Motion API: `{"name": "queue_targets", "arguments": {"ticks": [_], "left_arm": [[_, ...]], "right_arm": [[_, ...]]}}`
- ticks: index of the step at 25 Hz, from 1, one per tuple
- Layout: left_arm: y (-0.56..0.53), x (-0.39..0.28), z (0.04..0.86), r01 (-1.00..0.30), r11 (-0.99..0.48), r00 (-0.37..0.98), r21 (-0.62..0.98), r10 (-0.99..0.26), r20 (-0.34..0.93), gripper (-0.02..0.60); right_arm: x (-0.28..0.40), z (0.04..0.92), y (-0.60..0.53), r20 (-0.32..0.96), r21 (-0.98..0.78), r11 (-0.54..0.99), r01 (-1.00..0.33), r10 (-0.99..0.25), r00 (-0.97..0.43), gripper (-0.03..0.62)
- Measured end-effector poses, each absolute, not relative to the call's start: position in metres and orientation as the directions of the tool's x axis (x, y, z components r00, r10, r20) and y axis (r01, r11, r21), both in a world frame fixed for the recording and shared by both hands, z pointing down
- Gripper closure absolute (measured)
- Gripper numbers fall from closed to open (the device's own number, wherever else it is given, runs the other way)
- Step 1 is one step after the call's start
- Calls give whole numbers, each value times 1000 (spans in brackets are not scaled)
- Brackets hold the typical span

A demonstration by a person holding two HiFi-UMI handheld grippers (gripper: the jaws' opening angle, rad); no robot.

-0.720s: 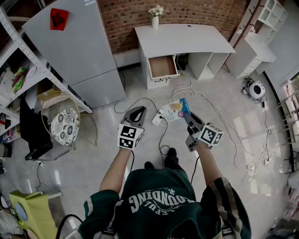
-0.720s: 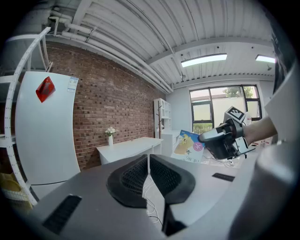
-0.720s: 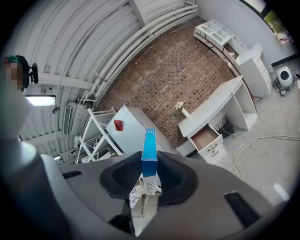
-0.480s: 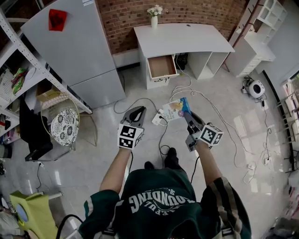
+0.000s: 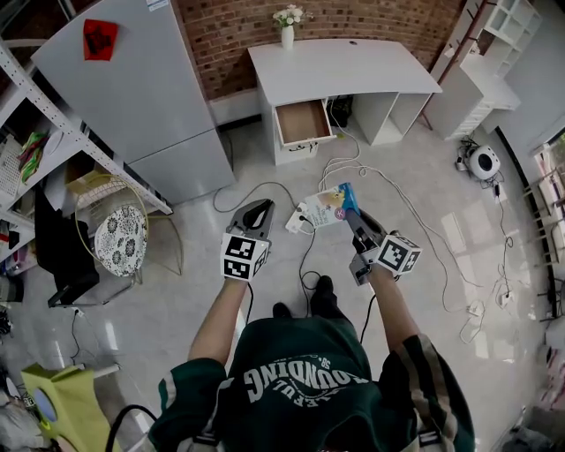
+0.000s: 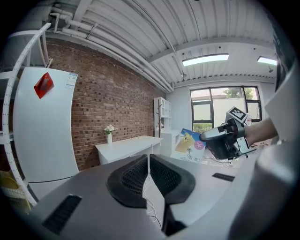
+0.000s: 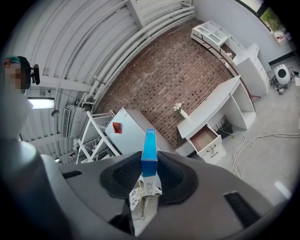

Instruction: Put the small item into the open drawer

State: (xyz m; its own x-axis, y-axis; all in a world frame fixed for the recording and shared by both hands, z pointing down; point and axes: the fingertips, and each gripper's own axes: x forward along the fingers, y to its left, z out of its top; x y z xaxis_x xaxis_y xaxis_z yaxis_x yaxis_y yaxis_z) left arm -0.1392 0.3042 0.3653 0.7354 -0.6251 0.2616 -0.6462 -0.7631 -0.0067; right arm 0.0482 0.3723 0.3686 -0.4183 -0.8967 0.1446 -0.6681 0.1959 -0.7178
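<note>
My right gripper [image 5: 351, 219] is shut on a small flat box [image 5: 328, 207] with a blue edge and a printed white face, held above the floor in front of me. In the right gripper view the box [image 7: 149, 161] stands edge-on between the jaws. My left gripper [image 5: 254, 214] hangs beside it at the left, shut with nothing in it; its jaws [image 6: 148, 176] meet. The open drawer [image 5: 304, 123] of the white desk [image 5: 344, 72] lies further ahead, its brown inside bare, also seen as the drawer [image 7: 205, 138] in the right gripper view.
A grey fridge [image 5: 132, 88] stands left of the desk, with metal shelving [image 5: 44, 132] and a round patterned stool [image 5: 121, 239] further left. Cables and a power strip [image 5: 298, 221] trail over the floor. A vase of flowers [image 5: 288, 26] sits on the desk. White shelves [image 5: 494, 53] stand at right.
The view has shifted slightly so the desk and drawer sit a little higher and left in the picture. Both grippers keep their places and the box stays held.
</note>
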Motion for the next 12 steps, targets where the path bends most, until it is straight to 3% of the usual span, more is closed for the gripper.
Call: {"name": "queue_targets", "arguments": {"ticks": [12], "left_arm": [[282,-98,371,-656,-755,726,10,-628,281,554]], "right_arm": [[88,372,347,155,-729,183,-660,-894,-420,484]]}}
